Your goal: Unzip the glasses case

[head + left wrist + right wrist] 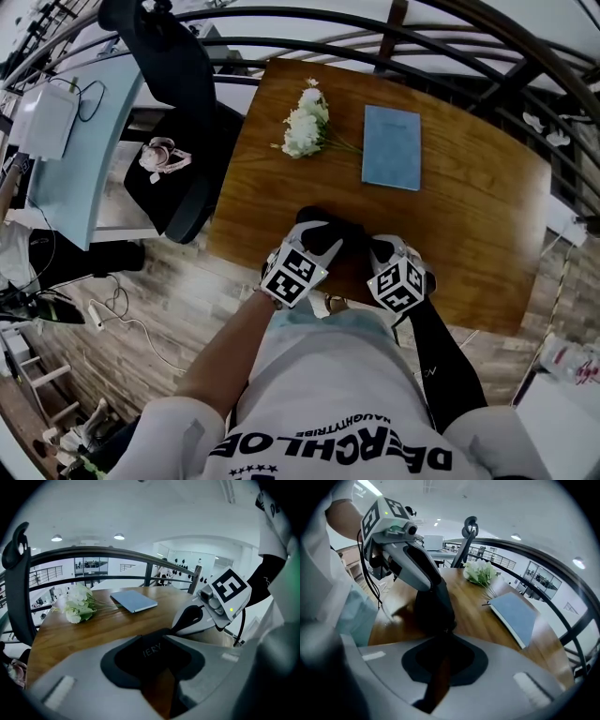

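A black glasses case [323, 223] lies near the front edge of the wooden table [487, 216], between my two grippers. My left gripper [322, 246] is shut on the case's left end; in the left gripper view the case [152, 649] fills the space between the jaws. My right gripper [373, 249] meets the case from the right. In the right gripper view the case [433, 609] ends at a small metal zipper pull [442, 631], and the right gripper [442, 644] looks shut on it. The left gripper's fingers [419, 569] press on the case from above.
A bunch of white flowers [305, 122] and a blue notebook [392, 145] lie farther back on the table. A black office chair [178, 141] stands at the table's left. A dark curved railing [469, 56] runs behind the table. My torso is close to the front edge.
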`<state>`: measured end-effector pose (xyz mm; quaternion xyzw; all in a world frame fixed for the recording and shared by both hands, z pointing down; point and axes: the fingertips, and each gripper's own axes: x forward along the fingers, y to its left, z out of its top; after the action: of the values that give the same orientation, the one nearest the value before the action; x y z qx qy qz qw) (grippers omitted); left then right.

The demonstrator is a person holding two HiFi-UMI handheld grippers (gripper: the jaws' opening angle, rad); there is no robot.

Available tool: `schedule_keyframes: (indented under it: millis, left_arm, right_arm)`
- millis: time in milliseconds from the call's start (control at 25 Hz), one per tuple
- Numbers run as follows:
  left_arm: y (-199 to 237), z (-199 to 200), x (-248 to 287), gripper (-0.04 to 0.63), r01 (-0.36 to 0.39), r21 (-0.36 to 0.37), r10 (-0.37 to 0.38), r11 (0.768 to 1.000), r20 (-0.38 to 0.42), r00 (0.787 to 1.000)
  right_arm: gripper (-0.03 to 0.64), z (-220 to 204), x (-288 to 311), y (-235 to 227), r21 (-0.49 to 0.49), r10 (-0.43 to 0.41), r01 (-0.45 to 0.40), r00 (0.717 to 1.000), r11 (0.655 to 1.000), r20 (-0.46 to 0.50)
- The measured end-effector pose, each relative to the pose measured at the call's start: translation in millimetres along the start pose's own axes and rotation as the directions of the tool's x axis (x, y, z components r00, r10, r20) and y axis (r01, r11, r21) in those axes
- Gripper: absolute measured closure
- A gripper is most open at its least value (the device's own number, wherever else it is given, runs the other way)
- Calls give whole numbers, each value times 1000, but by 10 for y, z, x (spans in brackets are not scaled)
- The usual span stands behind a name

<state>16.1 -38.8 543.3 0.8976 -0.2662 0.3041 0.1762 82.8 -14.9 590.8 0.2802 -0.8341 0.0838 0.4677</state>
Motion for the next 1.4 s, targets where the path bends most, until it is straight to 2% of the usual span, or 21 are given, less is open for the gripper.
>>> schedule_keyframes:
  millis: [240,400,480,600,680,720,800,920,1000,1080,1160,1240,1400]
  left_arm:
    - [-16,-17,2,457,16,5,-16,1000,3,1000]
    - [-41,-26,6,457,19,-7,-19,1000,-7,1000]
    - [-43,-26,9,457,20,-14,-20,1000,-7,1000]
    - [-21,-11,6,457,21,-18,-21,1000,-1,1000]
    - [-5,-18,2,457,17,-23,-17,1000,1,1000]
    - [2,-22,-1,457,16,-26,-16,1000,0,1000]
    - [11,-22,-4,457,15,-29,-14,999,2,1000]
    - [10,-35,-11,457,18,-28,-18,999,1,1000]
    - [17,-5,-17,458,24,-13,-24,1000,12,1000]
    - [33,30,-40,457,21,-3,-20,1000,26,999]
    - [70,77,-128,457,-1,-8,1,1000,51,999]
    - [134,120,-271,457,-30,-35,33,999,84,996]
    - [227,26,-506,457,-75,-74,82,994,96,992]
  right_arm:
    - [586,76,89,-102,-142,36,-39,999,989,-25]
    - [586,94,130,-143,-242,67,-74,997,967,-34]
    - [586,114,157,-157,-320,78,-88,996,943,-42]
    - [584,163,224,-169,-462,67,-94,995,882,-74]
    - [586,182,255,-162,-514,55,-92,995,853,-86]
    - [586,187,260,-160,-518,50,-87,995,851,-85]
    - [586,184,257,-163,-489,45,-77,996,869,-76]
    - [583,124,230,-163,-366,72,-93,995,926,-72]
    - [526,61,181,-174,-232,108,-120,992,965,-63]
    - [460,16,82,-191,-82,138,-140,990,987,-23]
    - [376,3,-51,-169,38,159,-161,986,986,38]
    - [304,26,-167,-86,110,178,-188,979,976,99]
    - [238,250,-237,161,127,203,-228,961,965,186]
